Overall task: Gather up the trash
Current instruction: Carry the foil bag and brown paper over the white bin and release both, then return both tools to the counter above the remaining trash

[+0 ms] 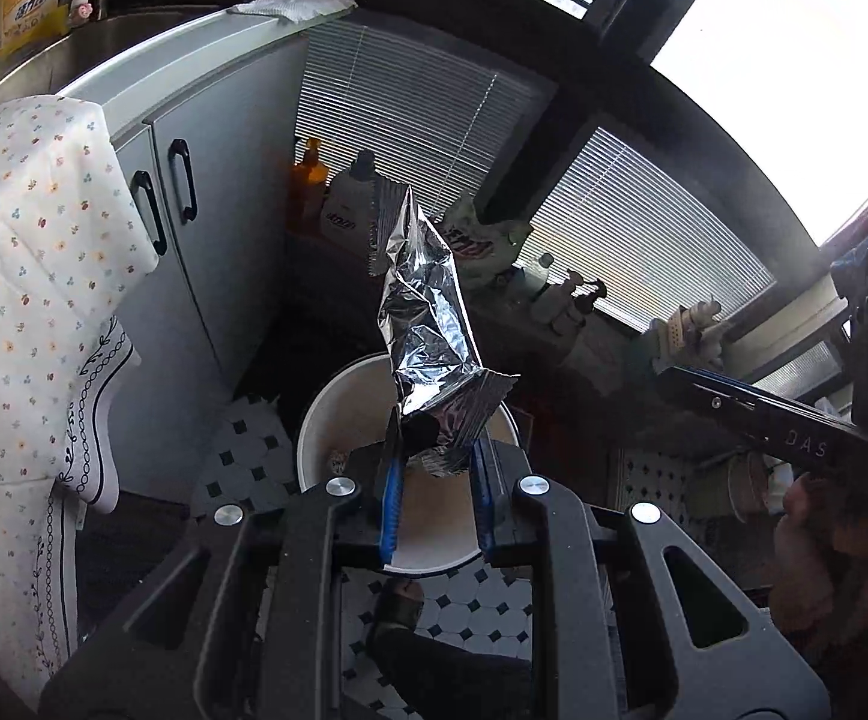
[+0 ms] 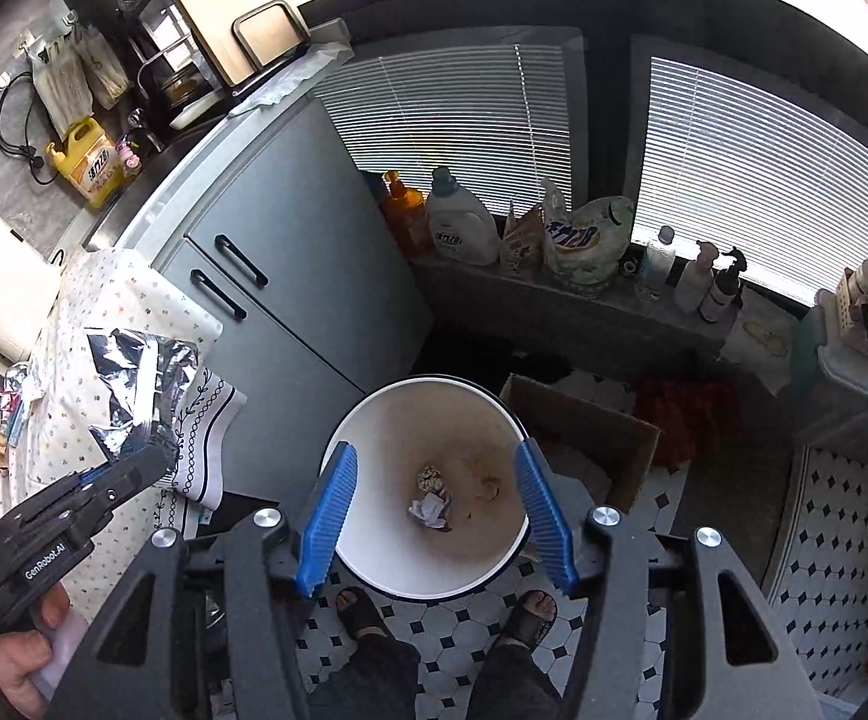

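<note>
A crumpled silver foil wrapper sticks up from my left gripper, whose blue pads are shut on its lower end. It hangs right above the white bin on the floor. In the right wrist view my right gripper stands open over the same bin, nothing between its fingers. Crumpled scraps of trash lie on the bin's bottom. That view also shows the left gripper at the left with the foil wrapper, in front of the flowered tablecloth.
A grey cabinet stands behind the bin, and an open cardboard box sits to its right. Detergent bottles line the window ledge. The person's sandalled feet stand on the tiled floor just before the bin.
</note>
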